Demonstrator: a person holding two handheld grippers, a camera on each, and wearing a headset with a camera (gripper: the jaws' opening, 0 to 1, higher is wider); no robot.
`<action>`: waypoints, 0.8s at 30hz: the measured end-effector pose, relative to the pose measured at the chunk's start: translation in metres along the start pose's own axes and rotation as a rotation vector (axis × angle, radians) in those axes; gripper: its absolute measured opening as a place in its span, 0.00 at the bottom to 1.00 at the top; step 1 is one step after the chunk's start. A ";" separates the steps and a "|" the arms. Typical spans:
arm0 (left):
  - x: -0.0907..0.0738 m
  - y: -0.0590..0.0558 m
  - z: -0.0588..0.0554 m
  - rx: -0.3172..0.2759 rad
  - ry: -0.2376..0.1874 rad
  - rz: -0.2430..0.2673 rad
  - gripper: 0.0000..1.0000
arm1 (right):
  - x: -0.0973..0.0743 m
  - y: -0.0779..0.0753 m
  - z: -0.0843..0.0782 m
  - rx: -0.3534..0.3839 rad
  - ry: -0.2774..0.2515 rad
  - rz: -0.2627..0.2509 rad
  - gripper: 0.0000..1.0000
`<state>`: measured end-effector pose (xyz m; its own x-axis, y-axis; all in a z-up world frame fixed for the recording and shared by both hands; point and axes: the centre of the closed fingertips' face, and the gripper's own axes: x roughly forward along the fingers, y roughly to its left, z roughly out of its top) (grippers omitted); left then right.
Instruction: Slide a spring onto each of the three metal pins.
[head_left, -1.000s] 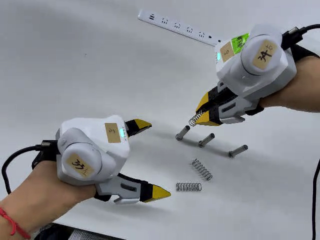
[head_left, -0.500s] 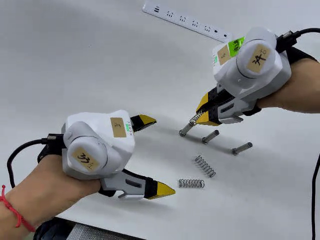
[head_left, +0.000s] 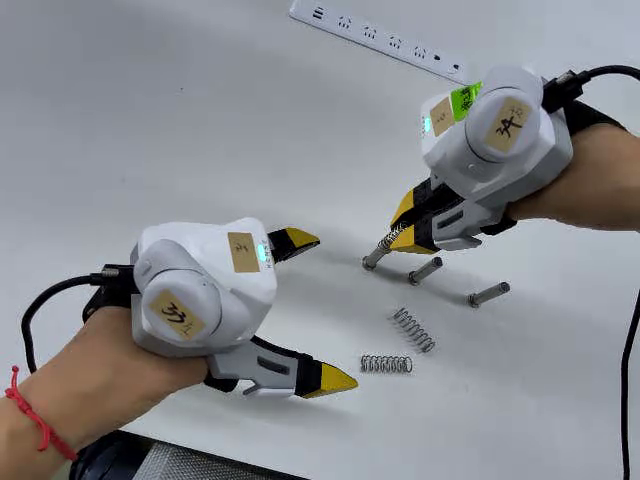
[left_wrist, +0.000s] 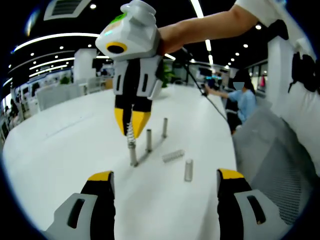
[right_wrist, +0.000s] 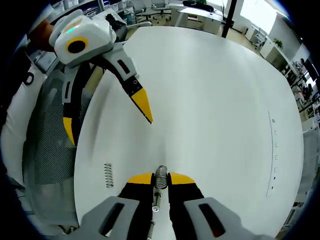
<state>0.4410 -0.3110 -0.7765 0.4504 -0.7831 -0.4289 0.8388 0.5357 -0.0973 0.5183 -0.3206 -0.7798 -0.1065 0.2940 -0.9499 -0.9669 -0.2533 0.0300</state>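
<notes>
Open table (head_left: 150, 120) leftward; loose springs (head_left: 386, 364) beside pins (head_left: 425, 270)

A white surface (head_left: 150, 120) is lit by ceiling light strips (left_wrist: 200, 9) in an open office; a power strip (head_left: 380, 42) is laid on it

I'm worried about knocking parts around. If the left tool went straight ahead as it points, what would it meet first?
Probably the nearer loose spring, which lies on the table ahead of the left tool, within its open jaws' span; the other loose spring and the pins stand beyond. Depth is unclear.
</notes>
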 end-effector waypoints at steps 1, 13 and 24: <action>0.000 0.000 0.000 -0.001 -0.001 0.000 0.85 | 0.001 0.000 0.000 -0.001 0.000 -0.002 0.12; 0.001 0.000 0.001 -0.007 -0.004 0.000 0.85 | 0.015 0.003 -0.002 -0.019 0.010 -0.001 0.12; 0.002 0.000 0.000 -0.013 -0.005 -0.002 0.85 | 0.029 0.001 -0.008 -0.026 0.005 -0.006 0.12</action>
<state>0.4420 -0.3130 -0.7773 0.4504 -0.7856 -0.4242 0.8356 0.5383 -0.1098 0.5158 -0.3199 -0.8097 -0.0991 0.2907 -0.9517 -0.9611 -0.2756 0.0159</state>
